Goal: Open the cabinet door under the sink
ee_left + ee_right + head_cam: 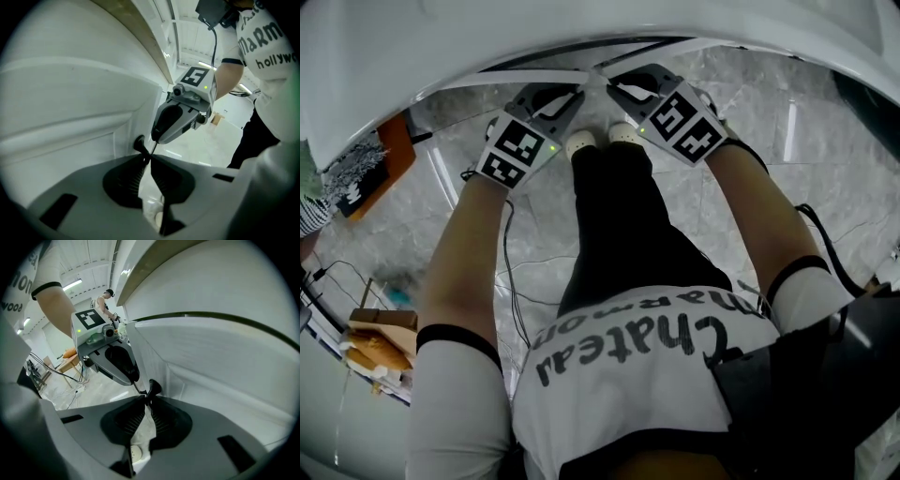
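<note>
Two white cabinet doors meet under the white sink (581,28). The left door (70,117) and right door (225,362) stand slightly ajar, forming a shallow V in the head view. Each carries a small black knob at its inner edge. My left gripper (149,157) is shut on the left door's knob (139,143). My right gripper (147,399) is shut on the right door's knob (154,387). In the head view the left gripper (572,92) and right gripper (619,86) sit side by side, tips almost touching. The inside of the cabinet is hidden.
The person's legs and white shoes (581,142) stand just behind the grippers on a marbled floor (825,141). Cables (511,281) trail across it. A low wooden stand with boxes (380,342) sits at the left. A person stands far off in the right gripper view.
</note>
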`<state>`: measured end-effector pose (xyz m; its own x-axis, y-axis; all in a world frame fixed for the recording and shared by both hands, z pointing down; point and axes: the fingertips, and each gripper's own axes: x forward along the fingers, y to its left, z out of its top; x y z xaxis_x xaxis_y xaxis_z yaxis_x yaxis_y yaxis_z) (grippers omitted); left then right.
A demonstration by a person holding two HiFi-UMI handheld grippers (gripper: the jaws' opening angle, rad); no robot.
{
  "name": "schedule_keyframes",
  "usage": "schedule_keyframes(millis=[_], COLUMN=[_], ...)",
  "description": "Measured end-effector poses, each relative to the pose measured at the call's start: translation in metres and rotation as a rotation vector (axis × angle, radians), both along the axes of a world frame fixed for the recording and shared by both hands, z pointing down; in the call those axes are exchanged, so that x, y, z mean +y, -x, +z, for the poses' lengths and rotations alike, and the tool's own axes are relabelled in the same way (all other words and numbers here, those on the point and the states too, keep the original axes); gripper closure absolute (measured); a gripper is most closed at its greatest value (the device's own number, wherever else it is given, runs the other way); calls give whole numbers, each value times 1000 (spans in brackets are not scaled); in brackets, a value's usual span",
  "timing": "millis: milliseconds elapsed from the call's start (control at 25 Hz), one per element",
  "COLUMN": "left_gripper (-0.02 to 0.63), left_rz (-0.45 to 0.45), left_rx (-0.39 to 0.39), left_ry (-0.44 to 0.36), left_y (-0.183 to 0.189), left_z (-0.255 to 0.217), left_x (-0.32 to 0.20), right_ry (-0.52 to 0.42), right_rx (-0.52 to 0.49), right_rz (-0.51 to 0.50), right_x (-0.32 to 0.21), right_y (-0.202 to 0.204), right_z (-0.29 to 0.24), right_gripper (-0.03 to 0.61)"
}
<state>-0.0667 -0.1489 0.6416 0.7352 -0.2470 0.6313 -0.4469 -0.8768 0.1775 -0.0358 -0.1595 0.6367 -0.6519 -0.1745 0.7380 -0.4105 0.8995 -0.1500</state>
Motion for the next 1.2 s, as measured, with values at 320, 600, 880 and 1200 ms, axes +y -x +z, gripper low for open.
schedule_keyframes(millis=[320,600,880,1200], left_gripper=[588,587,578,569], left_rz=[18,53,74,81], left_rx=[-65,-105,-142,-183], left_ry=[19,42,78,110], left_y=[3,7,15,20], left_z=[4,7,11,14], left_x=[11,28,46,60], right_ry=[21,15,16,29], right_rx=[63,97,128,169], right_rz=[-44,-99,-134,-175], right_x=[15,27,41,61], right_y=[-8,-16,-24,-33], right_z=[4,6,5,8], right_gripper=[538,538,538,538])
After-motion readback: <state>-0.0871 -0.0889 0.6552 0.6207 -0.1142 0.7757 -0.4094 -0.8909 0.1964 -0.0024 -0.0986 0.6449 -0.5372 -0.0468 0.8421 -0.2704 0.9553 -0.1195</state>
